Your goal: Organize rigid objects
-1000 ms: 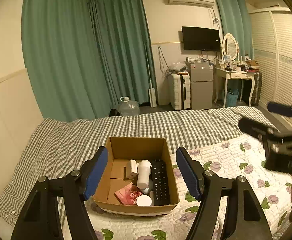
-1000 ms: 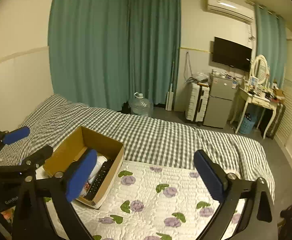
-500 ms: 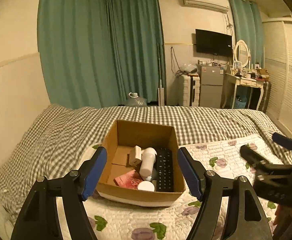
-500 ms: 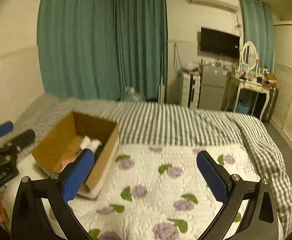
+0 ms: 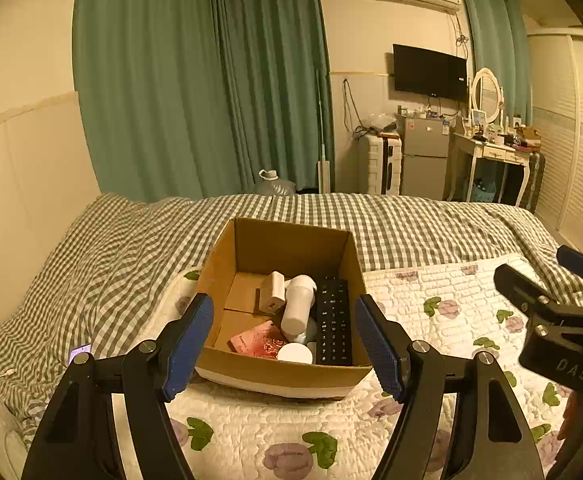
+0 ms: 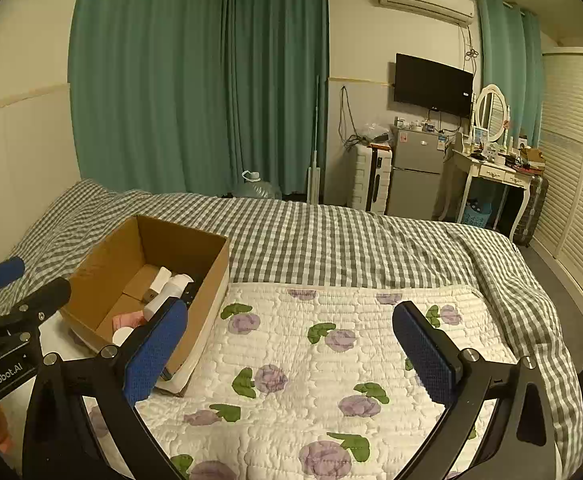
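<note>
An open cardboard box (image 5: 251,244) sits on the bed and also shows in the right wrist view (image 6: 103,256). Inside lie a black remote (image 5: 333,320), a white bottle (image 5: 297,308), a small white charger block (image 5: 273,292), a pink packet (image 5: 257,340) and a white round lid (image 5: 294,354). My left gripper (image 5: 285,344) is open and empty, hovering just in front of the box. My right gripper (image 6: 291,344) is open and empty above the floral quilt (image 6: 331,360), right of the box. Each gripper shows at the edge of the other's view.
The bed carries a grey checked cover (image 5: 131,248) with the floral quilt (image 5: 451,304) on top. A phone (image 5: 79,353) lies on the bed's left edge. Beyond the bed stand green curtains, a water jug (image 5: 273,186), a suitcase, a small fridge and a dressing table.
Both wrist views have swung and steadied. The left gripper has come lower and closer to the box. The right gripper has turned toward the quilt. Both stay open and empty.
</note>
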`<state>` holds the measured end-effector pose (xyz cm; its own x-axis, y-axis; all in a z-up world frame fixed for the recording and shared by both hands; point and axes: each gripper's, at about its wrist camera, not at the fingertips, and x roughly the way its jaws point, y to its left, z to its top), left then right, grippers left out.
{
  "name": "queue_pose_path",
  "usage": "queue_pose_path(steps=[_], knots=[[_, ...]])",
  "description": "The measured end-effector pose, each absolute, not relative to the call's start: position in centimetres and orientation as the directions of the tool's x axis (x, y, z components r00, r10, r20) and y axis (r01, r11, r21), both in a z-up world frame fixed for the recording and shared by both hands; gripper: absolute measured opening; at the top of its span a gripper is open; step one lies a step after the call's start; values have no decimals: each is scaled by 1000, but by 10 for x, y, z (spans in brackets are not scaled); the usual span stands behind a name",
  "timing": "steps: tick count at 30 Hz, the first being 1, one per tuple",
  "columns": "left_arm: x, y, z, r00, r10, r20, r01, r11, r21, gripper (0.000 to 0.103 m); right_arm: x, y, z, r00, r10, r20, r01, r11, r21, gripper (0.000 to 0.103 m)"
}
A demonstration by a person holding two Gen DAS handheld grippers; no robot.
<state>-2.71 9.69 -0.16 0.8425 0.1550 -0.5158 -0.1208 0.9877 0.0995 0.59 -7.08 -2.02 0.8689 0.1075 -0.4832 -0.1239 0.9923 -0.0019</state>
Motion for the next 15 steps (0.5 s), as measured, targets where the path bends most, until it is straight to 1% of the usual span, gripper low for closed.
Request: queue_pose_path(steps=[5, 15], knots=[[-29, 100, 1, 847, 150, -511, -128, 989, 78, 75, 6, -71, -18, 872, 96, -481, -114, 993, -9, 103], [-29, 101, -1, 836, 153, -527, -127, 988, 85, 75, 6, -73, -17, 868, 85, -490, -103, 995, -11, 103]])
